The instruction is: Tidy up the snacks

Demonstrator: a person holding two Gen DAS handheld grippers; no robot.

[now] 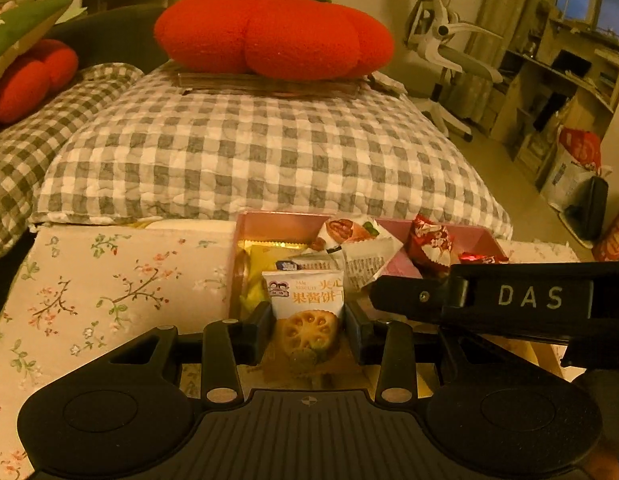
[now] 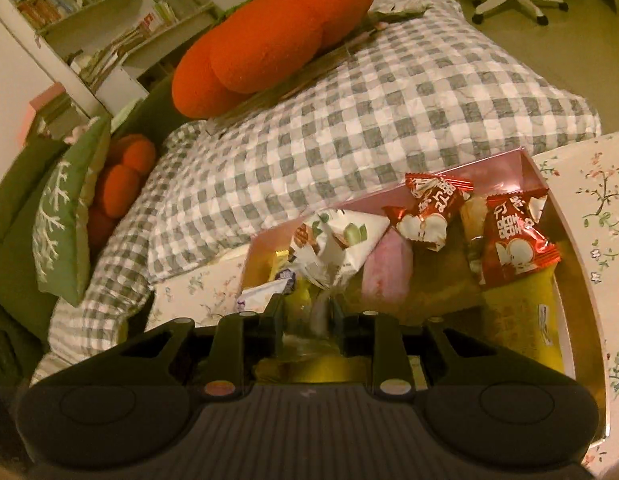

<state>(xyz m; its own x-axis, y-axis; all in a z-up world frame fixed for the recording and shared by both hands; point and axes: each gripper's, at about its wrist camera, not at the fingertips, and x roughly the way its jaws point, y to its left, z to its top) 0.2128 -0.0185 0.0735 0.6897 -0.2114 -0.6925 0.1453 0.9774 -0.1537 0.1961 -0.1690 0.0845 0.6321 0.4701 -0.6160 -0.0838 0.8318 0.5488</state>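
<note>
My left gripper [image 1: 307,312] is shut on a white jam biscuit packet [image 1: 305,298], held upright over the near left part of a pink box [image 1: 277,222]. The box [image 2: 469,170] holds several snacks: two red packets [image 2: 431,204] [image 2: 513,238], a pink one [image 2: 387,268] and a yellow one [image 2: 521,312]. My right gripper [image 2: 309,316] is shut on the crinkled lower end of a white nut-print packet [image 2: 341,236] above the box. In the left wrist view the right gripper [image 1: 375,289] reaches in from the right, with that white packet [image 1: 361,240] at its tip.
The box rests on a floral cloth [image 1: 109,280]. A grey checked quilt [image 1: 249,152] lies right behind it, with an orange pumpkin cushion [image 1: 273,36] on top. An office chair [image 1: 441,40] and shelves [image 1: 557,80] stand at the right.
</note>
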